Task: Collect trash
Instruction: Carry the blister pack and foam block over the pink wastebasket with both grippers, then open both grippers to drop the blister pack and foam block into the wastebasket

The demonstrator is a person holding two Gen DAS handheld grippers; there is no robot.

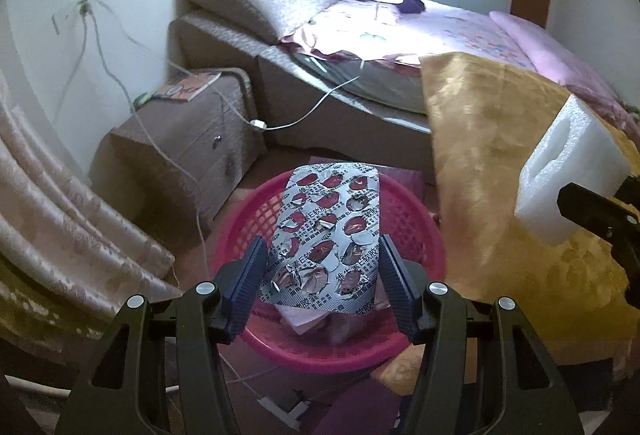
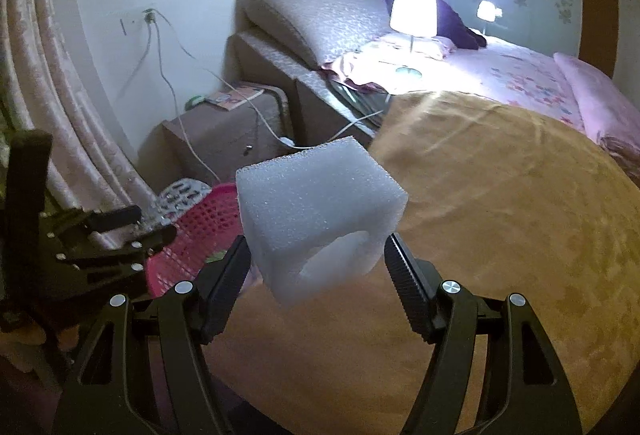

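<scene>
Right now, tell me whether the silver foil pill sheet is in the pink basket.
Not in: the silver foil pill sheet is gripped above the pink plastic basket.

Blister pack (image 1: 326, 235) shiny crinkled foil; foam block (image 2: 320, 213) matt, porous; basket (image 1: 416, 231) glossy plastic.

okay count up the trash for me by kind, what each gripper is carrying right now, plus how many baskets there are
Blister packs: 1, the blister pack between the left gripper fingers, above the pink basket
Foam blocks: 1, the foam block in the right gripper
Baskets: 1
Total: 3 things, 2 of them trash in hand
</scene>
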